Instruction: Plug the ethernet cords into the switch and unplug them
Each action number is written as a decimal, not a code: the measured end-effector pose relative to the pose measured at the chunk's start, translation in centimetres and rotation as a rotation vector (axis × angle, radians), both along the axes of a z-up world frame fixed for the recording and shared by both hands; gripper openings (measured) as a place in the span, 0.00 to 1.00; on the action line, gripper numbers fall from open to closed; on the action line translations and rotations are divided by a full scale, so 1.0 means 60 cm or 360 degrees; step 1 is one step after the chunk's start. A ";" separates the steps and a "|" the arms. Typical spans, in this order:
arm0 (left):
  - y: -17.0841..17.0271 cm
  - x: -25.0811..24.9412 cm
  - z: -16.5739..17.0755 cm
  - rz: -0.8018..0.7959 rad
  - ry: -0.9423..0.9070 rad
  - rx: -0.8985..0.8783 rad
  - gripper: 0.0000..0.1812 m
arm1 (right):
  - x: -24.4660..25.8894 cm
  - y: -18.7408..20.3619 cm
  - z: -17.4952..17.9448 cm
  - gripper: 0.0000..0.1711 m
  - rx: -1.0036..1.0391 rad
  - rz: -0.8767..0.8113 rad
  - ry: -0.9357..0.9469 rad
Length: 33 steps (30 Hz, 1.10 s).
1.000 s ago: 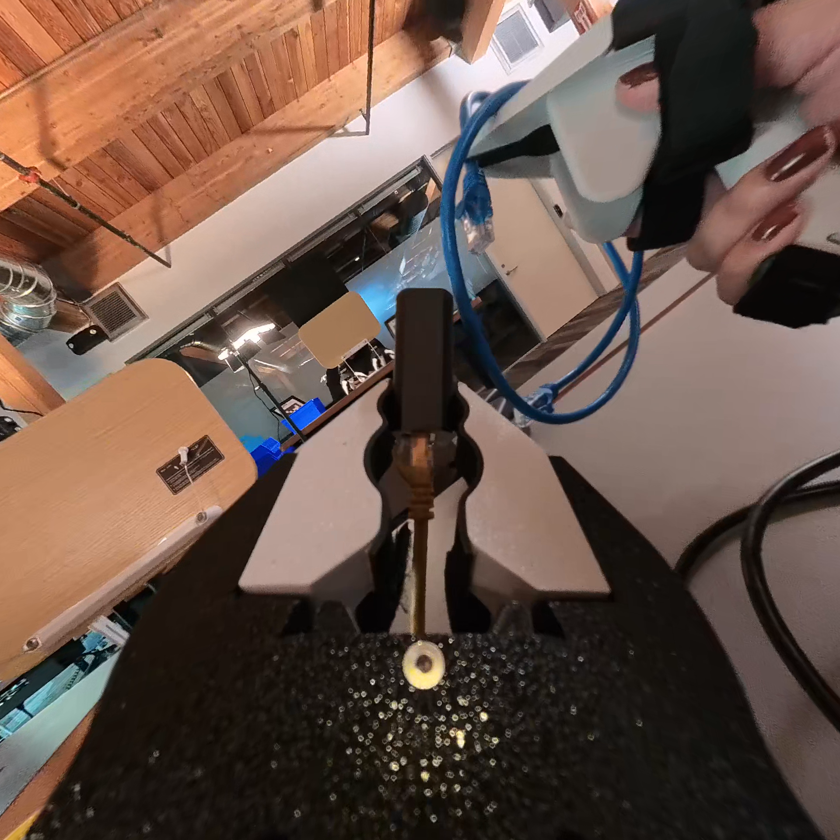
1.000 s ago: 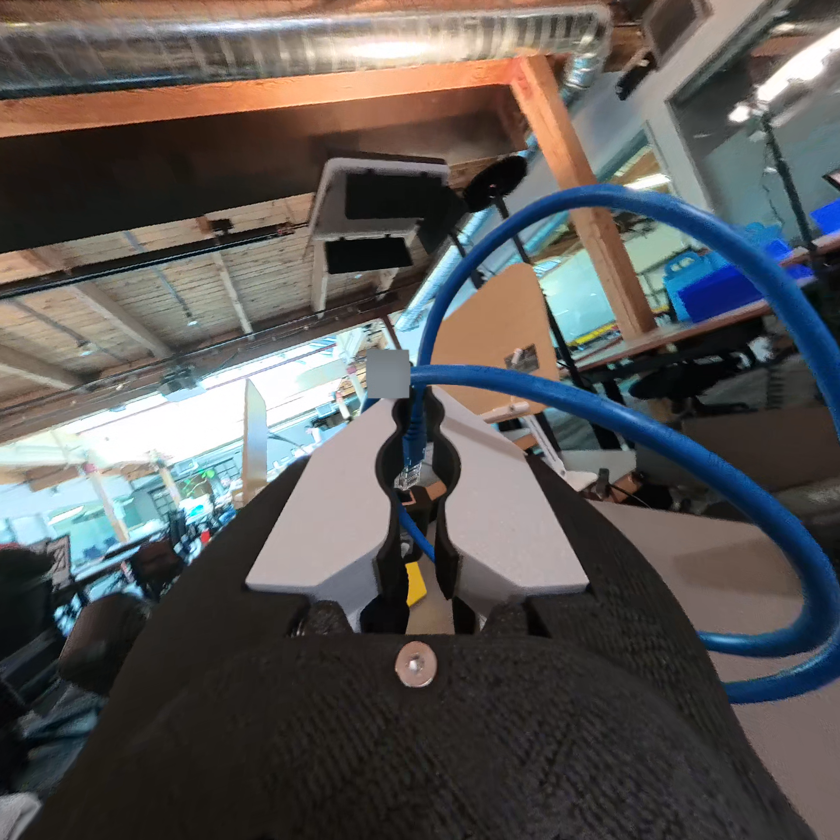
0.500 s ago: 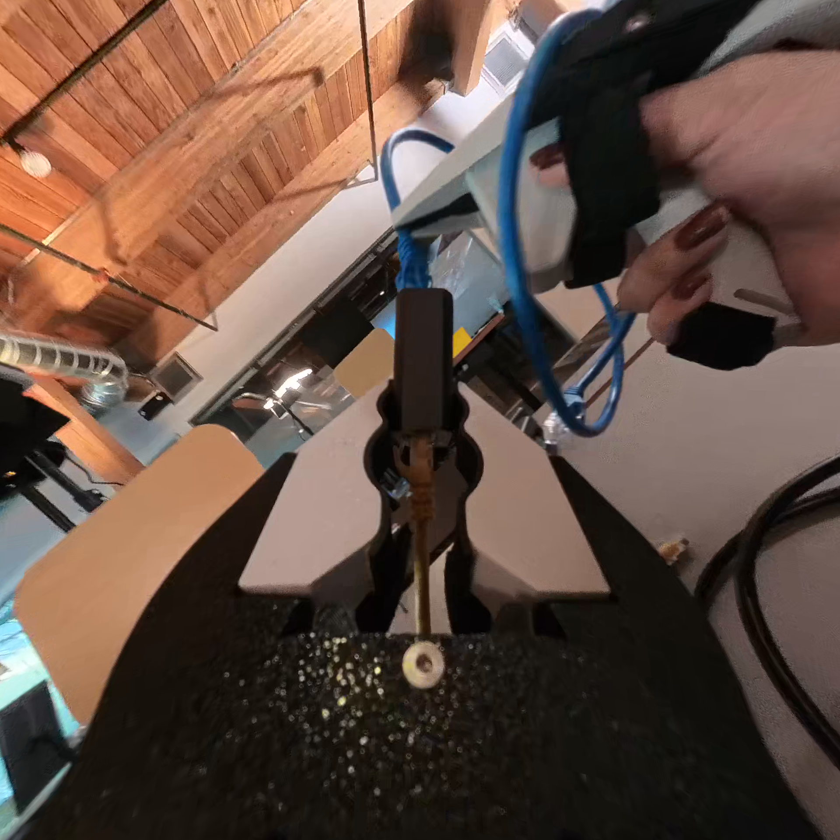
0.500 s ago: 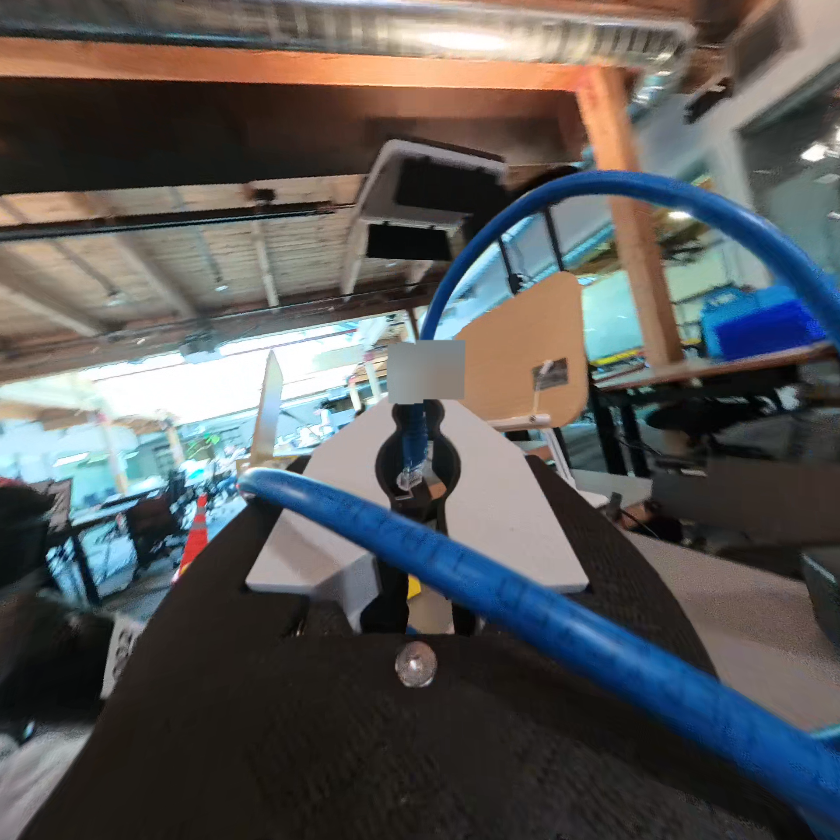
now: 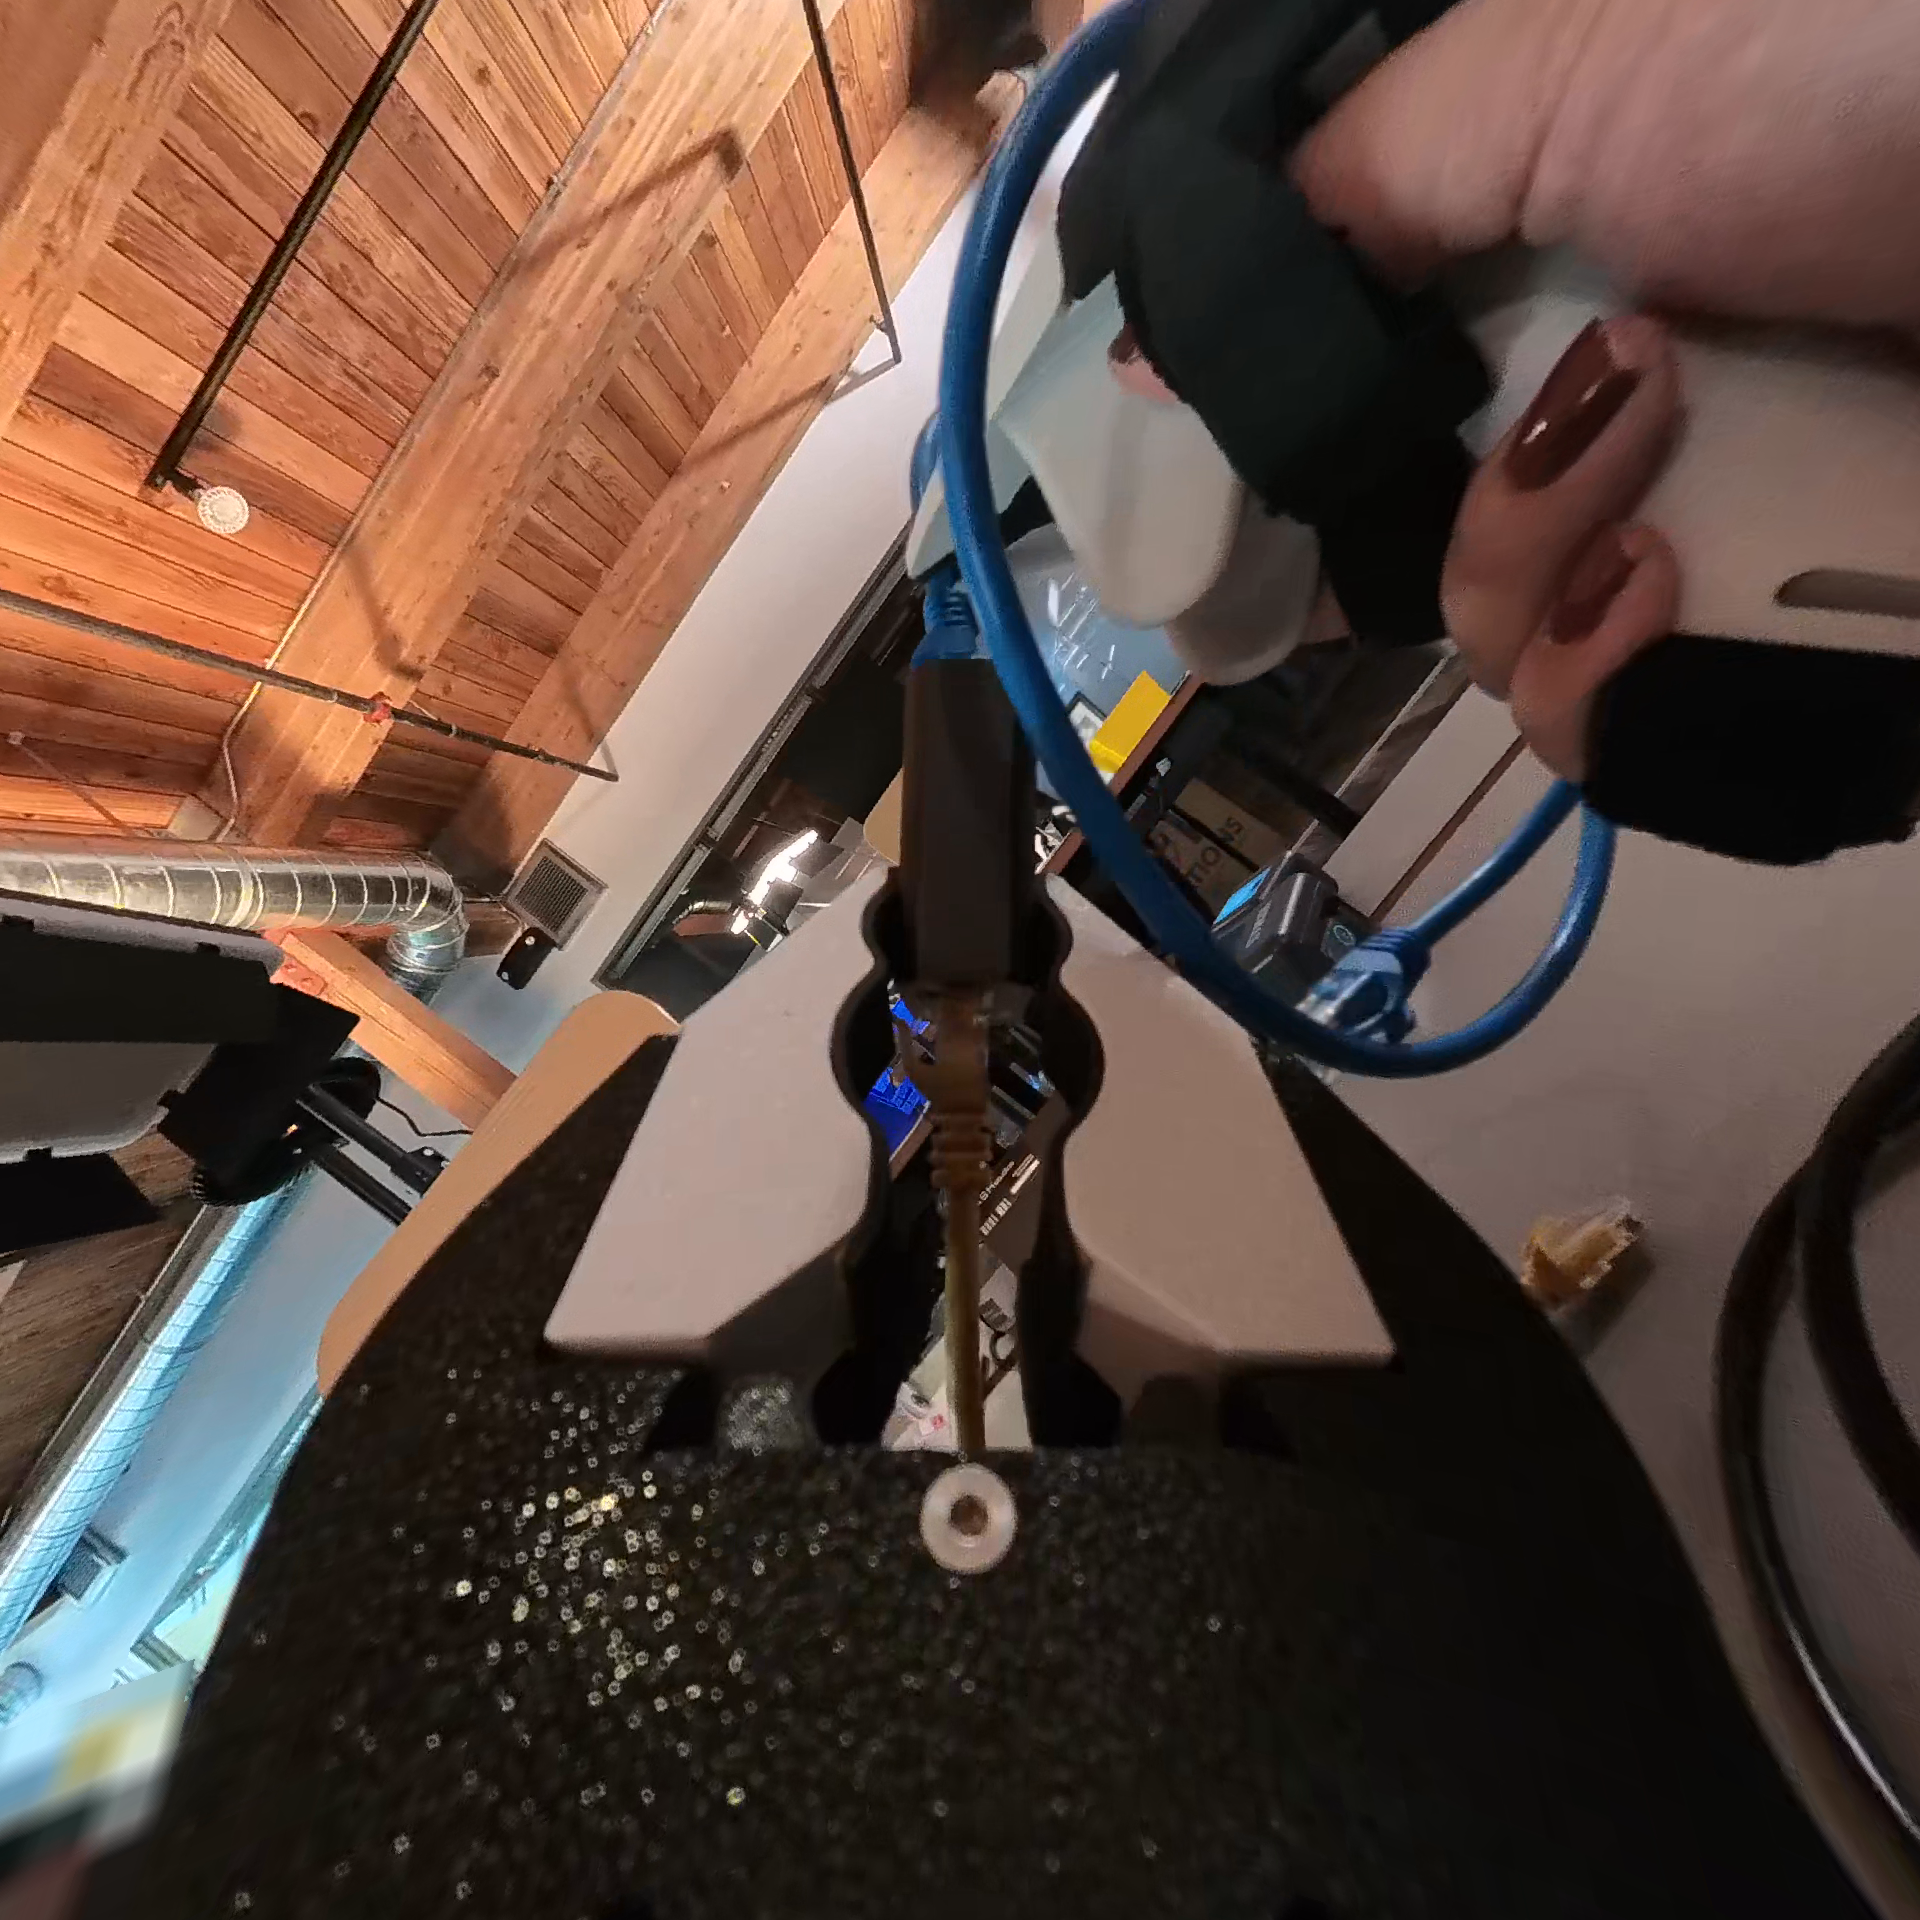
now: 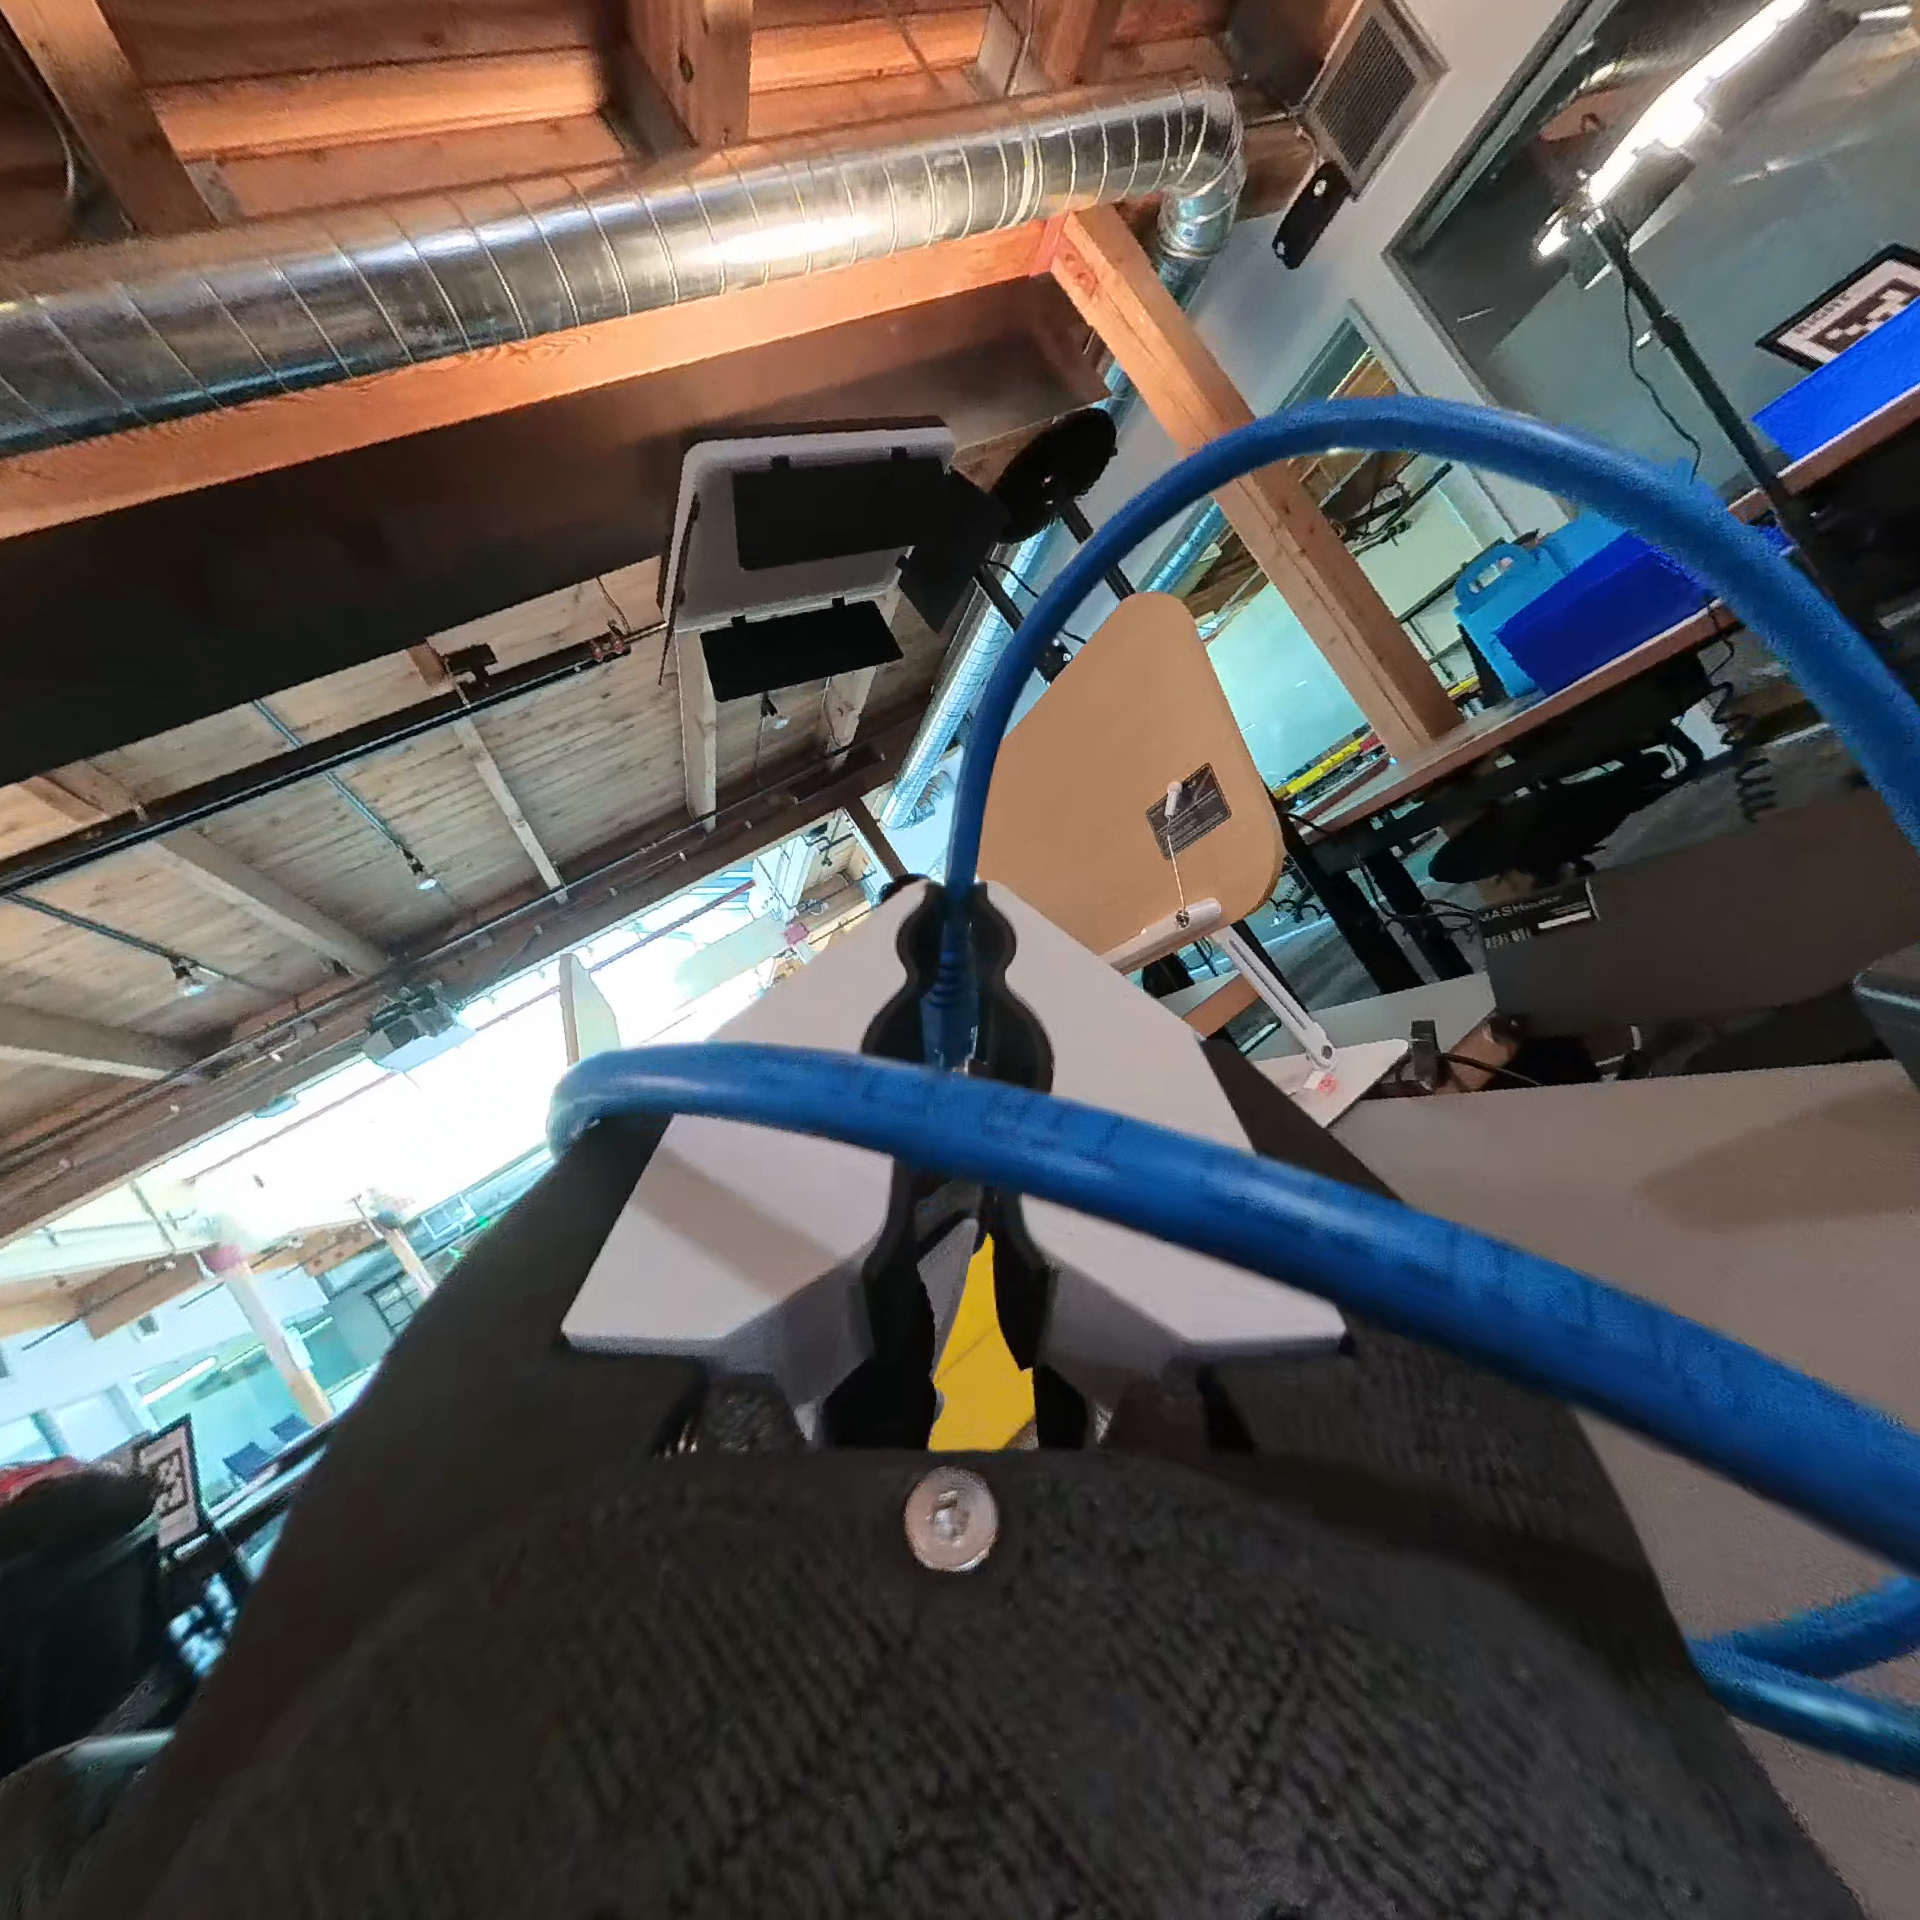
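The left hand-held gripper point(image 5: 961, 935) is tilted up toward a wooden ceiling, its jaws closed narrowly on a small black switch point(image 5: 956, 821) that stands upright between the fingertips and pokes out past them. A thin brown cord point(image 5: 964, 1247) is plugged into the near end of the switch and runs straight back between the fingers point(image 5: 727, 1195) toward the camera. A loose brown plug point(image 5: 1579, 1252) lies on the grey table point(image 5: 1558, 1122) off to the right of this hand-held gripper, and a thick black cable point(image 5: 1766, 1403) curves across the table farther right. Just beyond the far end of the switch, the plug of a blue cord point(image 5: 956, 436) meets or nearly meets it; whether it is seated inside cannot be told. That cord makes a large loop above and to the right, and its other plug point(image 5: 1351, 987) hangs low beside the right fingertip. Above and to the right, a person's hand point(image 5: 1610, 260) grips the white body of the other tool.

The right hand-held gripper point(image 6: 961, 935) is likewise angled upward, its jaws pinched on the blue cord point(image 6: 1299, 1226) just behind its plug point(image 6: 951, 997). From the fingertips the cord arches up and right, then sweeps back across the white fingers point(image 6: 748, 1216) close to the camera. The switch is not visible from this side
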State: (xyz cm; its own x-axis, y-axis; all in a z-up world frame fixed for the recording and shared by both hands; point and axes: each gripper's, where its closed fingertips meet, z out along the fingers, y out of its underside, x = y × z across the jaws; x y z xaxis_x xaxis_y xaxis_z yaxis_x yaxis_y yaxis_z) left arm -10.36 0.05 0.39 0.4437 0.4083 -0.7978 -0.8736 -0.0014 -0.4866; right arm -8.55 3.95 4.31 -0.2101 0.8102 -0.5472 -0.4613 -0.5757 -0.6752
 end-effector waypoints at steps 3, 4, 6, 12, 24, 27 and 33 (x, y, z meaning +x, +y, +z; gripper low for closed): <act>0.001 0.000 -0.002 -0.0007 -0.0013 -0.0008 0.12 | 0.002 0.003 -0.001 0.02 -0.0008 -0.0029 0.0018; 0.001 0.001 -0.003 -0.0007 -0.0010 -0.0013 0.12 | 0.002 0.004 -0.002 0.02 -0.0016 -0.0037 0.0024; 0.003 0.001 -0.007 -0.0003 -0.0011 -0.0023 0.12 | 0.000 0.006 -0.003 0.02 -0.0023 -0.0044 0.0025; 0.000 -0.016 -0.012 0.0020 -0.0095 -0.0029 0.11 | -0.002 -0.006 -0.013 0.02 0.0020 -0.0067 0.0026; 0.021 -0.049 -0.100 -0.0034 0.0007 -0.0346 0.12 | -0.033 0.034 -0.126 0.02 -0.0198 0.0122 -0.0214; 0.032 -0.046 -0.128 -0.0057 0.0013 -0.0456 0.12 | -0.039 0.050 -0.154 0.02 -0.0307 0.0184 -0.0266; 0.041 -0.042 -0.161 -0.0086 0.0034 -0.0582 0.12 | -0.051 0.067 -0.188 0.02 -0.0453 0.0332 -0.0382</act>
